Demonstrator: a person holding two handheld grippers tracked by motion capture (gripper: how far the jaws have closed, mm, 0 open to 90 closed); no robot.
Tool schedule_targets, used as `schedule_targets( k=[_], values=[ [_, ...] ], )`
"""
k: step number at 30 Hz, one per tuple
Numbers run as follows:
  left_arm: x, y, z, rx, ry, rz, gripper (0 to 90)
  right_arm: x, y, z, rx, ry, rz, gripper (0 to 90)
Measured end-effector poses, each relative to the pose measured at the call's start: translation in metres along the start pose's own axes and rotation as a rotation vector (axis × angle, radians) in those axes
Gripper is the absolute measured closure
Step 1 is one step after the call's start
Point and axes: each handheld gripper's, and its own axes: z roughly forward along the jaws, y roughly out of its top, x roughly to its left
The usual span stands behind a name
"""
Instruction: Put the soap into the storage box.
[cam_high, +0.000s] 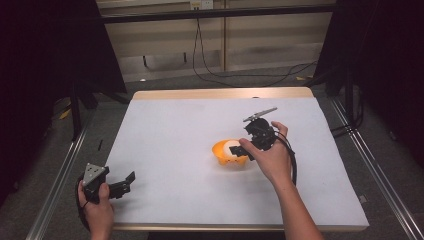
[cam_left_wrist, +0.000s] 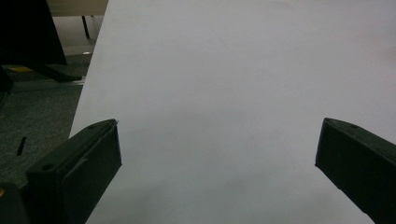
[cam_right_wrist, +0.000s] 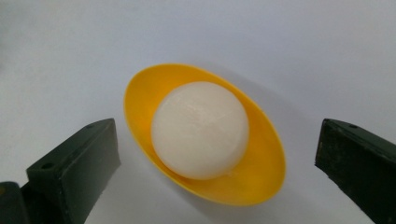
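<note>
- Your right gripper (cam_right_wrist: 217, 154) hangs over the yellow bowl (cam_right_wrist: 261, 163) with its jaws spread wide, released, one to each side of the bowl and clear of it; nothing is between them but air.
- In the high view the right gripper (cam_high: 248, 150) sits at the bowl's 3 o'clock rim, right of the table's centre.
- The white ball (cam_right_wrist: 200, 129) rests inside the bowl, filling most of the hollow and standing proud of the rim.
- Your left gripper (cam_left_wrist: 217, 154) is likewise released, jaws wide apart over bare white table cover (cam_left_wrist: 233, 70); in the high view the left gripper (cam_high: 127, 182) lies at the table's 7 o'clock corner, well apart from the bowl (cam_high: 226, 152).
- Handling, as a judgement: the ball looks smooth, slightly waxy and rounded, so it is likely to slip if you pinch it off-centre. Take it across its widest girth, jaws squarely opposed, and close gently; you cannot tell whether it is hard or soft.
- The bowl looks like thin, light plastic with a narrow boat-like shape; it may tip or skate on the cover if you nudge its rim. If you want the bowl itself, grip the wall at a long side.
- No brand, label or writing can be read on the ball, the bowl or the cover.
</note>
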Motion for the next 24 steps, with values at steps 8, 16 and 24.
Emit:
schedule_targets(
  k=[8, 16, 24],
  values=[
    [0.000, 0.000, 0.000, 0.000, -0.001, 0.002, 0.0, -0.009, -0.013, -0.015, -0.089, -0.036, -0.031, 0.0],
    [-0.001, 0.000, 0.000, 0.000, 0.003, 0.009, 0.0, -0.025, -0.034, -0.027, -0.139, -0.060, 0.005, 0.0],
    [-0.001, 0.000, 0.000, 0.000, 0.005, 0.008, 0.0, -0.040, -0.055, -0.036, -0.155, -0.089, 0.030, 0.0]
  ],
)
